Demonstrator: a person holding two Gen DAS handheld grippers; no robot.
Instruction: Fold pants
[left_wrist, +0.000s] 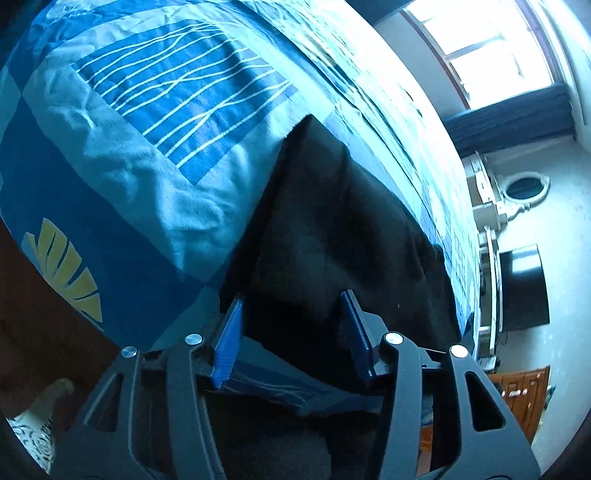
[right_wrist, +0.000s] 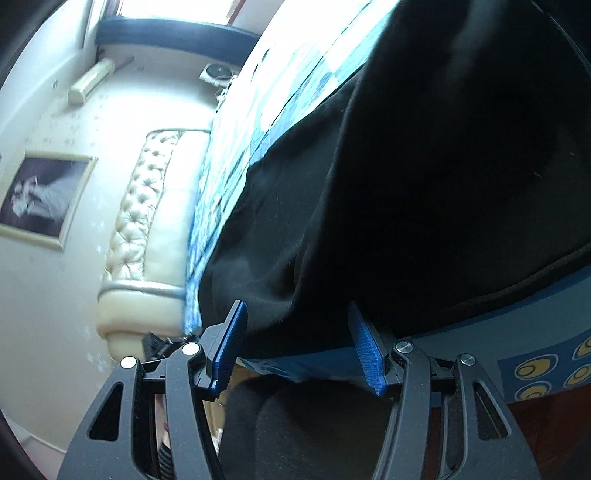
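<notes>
The black pants (left_wrist: 332, 221) lie flat on a blue patterned bedspread (left_wrist: 147, 147), near the bed's front edge. My left gripper (left_wrist: 293, 302) is open, its blue pads either side of the pants' near edge, holding nothing. In the right wrist view the pants (right_wrist: 424, 184) fill most of the frame on the bedspread (right_wrist: 295, 92). My right gripper (right_wrist: 297, 314) is open too, its blue pads astride the near hem, not closed on the cloth.
A cream tufted headboard (right_wrist: 147, 221) stands at one end of the bed. A framed picture (right_wrist: 40, 199) hangs on the wall. A window (left_wrist: 487, 44), a white dresser (left_wrist: 491, 206), a black screen (left_wrist: 524, 288) and a wooden cabinet (left_wrist: 521, 391) lie beyond the bed.
</notes>
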